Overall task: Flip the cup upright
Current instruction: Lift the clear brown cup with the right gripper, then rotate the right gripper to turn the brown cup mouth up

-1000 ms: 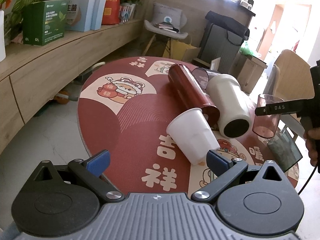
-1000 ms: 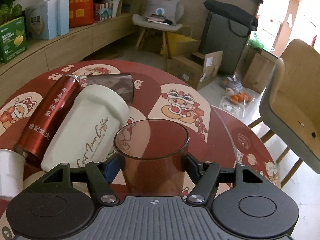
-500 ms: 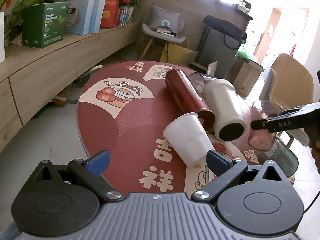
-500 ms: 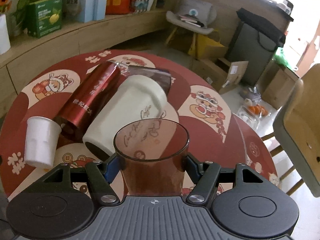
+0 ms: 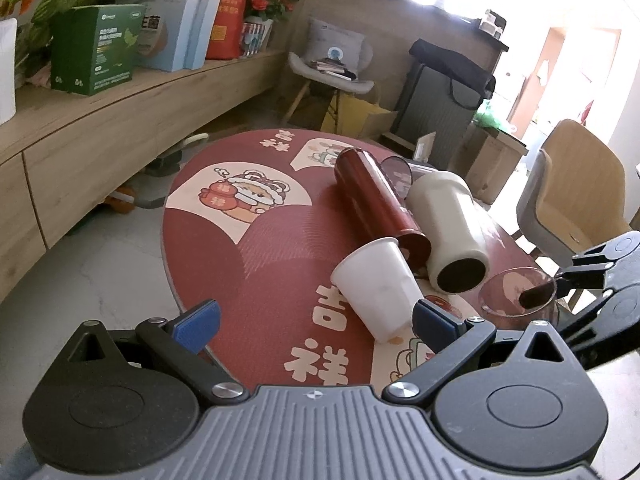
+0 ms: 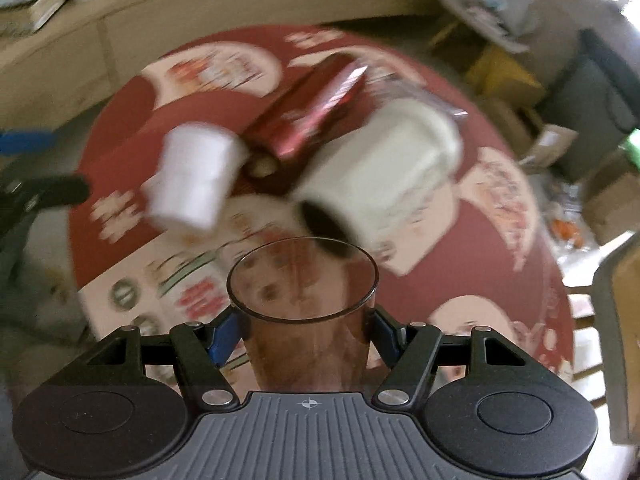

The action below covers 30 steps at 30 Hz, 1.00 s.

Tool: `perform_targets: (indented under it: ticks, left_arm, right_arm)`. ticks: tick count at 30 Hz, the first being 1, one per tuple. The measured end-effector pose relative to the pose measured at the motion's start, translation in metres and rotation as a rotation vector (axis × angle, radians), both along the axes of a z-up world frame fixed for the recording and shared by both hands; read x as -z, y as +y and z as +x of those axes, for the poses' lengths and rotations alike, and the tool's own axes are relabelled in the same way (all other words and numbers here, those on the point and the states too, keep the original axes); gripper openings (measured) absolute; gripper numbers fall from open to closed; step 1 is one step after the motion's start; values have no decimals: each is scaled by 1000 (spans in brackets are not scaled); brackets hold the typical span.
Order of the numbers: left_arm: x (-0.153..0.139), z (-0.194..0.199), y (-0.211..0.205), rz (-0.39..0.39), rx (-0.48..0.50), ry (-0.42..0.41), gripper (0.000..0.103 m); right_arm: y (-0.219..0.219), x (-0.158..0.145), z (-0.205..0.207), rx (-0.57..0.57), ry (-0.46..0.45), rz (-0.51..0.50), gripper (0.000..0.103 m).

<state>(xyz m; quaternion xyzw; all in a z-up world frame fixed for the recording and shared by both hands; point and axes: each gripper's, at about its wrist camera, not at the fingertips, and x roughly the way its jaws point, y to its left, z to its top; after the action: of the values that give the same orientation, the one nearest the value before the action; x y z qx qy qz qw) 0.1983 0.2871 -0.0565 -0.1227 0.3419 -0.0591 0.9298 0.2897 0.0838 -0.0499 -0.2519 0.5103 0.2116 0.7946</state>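
Note:
My right gripper [image 6: 306, 338] is shut on a brown see-through cup [image 6: 306, 320], mouth up, above the near edge of the round red table [image 6: 500, 232]; the cup also shows in the left wrist view [image 5: 516, 296]. My left gripper [image 5: 316, 320] is open and empty, just short of a white paper cup [image 5: 376, 284] that lies on its side. A red tumbler [image 5: 376, 200], a cream mug [image 5: 452, 232] and a second brown cup [image 5: 398, 172] also lie on their sides. The right wrist view is blurred by motion.
The table's mat [image 5: 240, 240] has cartoon prints and white characters. A wooden shelf [image 5: 120, 120] with boxes and flowers runs along the left. A wooden chair [image 5: 576, 196] stands at the right, a grey stool and bags behind the table.
My right gripper has swung left and tipped down over the table with the brown cup in it. My left gripper has risen slightly and stayed open.

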Motion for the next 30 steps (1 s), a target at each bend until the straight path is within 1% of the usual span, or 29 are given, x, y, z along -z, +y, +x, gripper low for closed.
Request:
perform_targets:
  ticks: [2,5,9,11,18,20,21,22,24,27,29,30]
  left_arm:
    - [0,0,1,-4,-3,1,103]
    - [-1,0,2,-5,-5,2,103]
    - [-1,1,6,-12,-13,5,103]
    - [-1,1,6,-15,-15,9,103]
    - [0,3,4,-13,-12,17,103]
    - [0,3,5,-17,-14,21,103]
    - [0,3,6,-19,-15,22,103]
    - [0,3,6,-21,-19,23,103]
    - [-1,1,7,-25,-29,29,103]
    - [-3,-4,7,-20,-52,48,103]
    - [-6,-9,6,-20,-58,65,103]
    - [-8,-12,5,-19,-59,70,103]
  right_arm:
    - [11,3,1,-31,3,-14,64]
    - [21,9,4,-67,45,12,64]
    - [39,21,-7,-156,89,-11,63]
    - [44,25,-10,-181,91,-19,63]
    - [47,24,-7,-162,63,11,63]
    - [46,23,-11,-159,52,25,69]
    - [47,22,-15,-159,46,40,79]
    - [45,21,-17,-157,38,48,83]
    - [41,18,-20,-145,24,59,83]
    - [30,5,-30,-121,-13,99,84]
    - [19,-7,-40,-100,-56,134,87]
    - [9,-15,-49,-68,-100,163,94]
